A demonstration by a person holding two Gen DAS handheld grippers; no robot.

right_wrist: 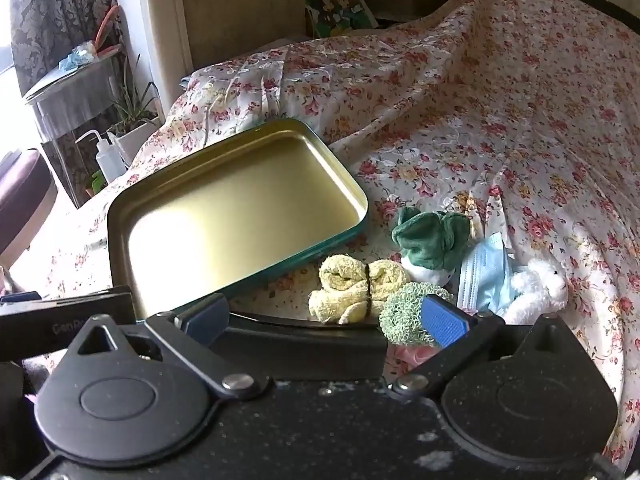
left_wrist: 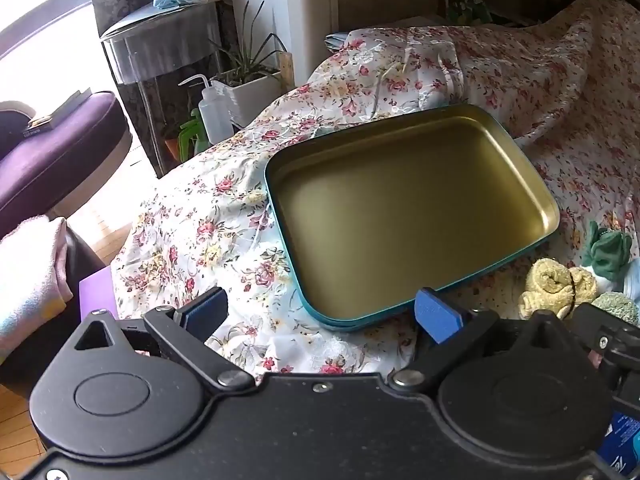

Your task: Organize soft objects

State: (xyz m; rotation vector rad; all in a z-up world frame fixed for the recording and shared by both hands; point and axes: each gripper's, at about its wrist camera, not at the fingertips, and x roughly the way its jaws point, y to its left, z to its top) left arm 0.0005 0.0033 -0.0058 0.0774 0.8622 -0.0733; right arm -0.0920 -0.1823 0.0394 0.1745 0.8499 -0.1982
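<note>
An empty teal tin tray with a gold inside (left_wrist: 412, 272) (right_wrist: 168, 292) lies on the flowery bedspread. Right of it lie soft things: a yellow rolled towel (right_wrist: 352, 288) (left_wrist: 556, 284), a green plush (right_wrist: 432, 244) (left_wrist: 608, 252), a light green scrunchie (right_wrist: 404, 312), a blue face mask (right_wrist: 484, 276) and a white plush (right_wrist: 536, 284). My left gripper (left_wrist: 320, 312) is open and empty, at the tray's near edge. My right gripper (right_wrist: 326, 318) is open and empty, just short of the towel and scrunchie.
The bedspread (right_wrist: 500, 120) rises in folds at the back and right. Left of the bed stand a wash bottle (left_wrist: 212, 108), a potted plant (left_wrist: 252, 88), a clear side table (left_wrist: 160, 48) and a purple seat (left_wrist: 60, 152).
</note>
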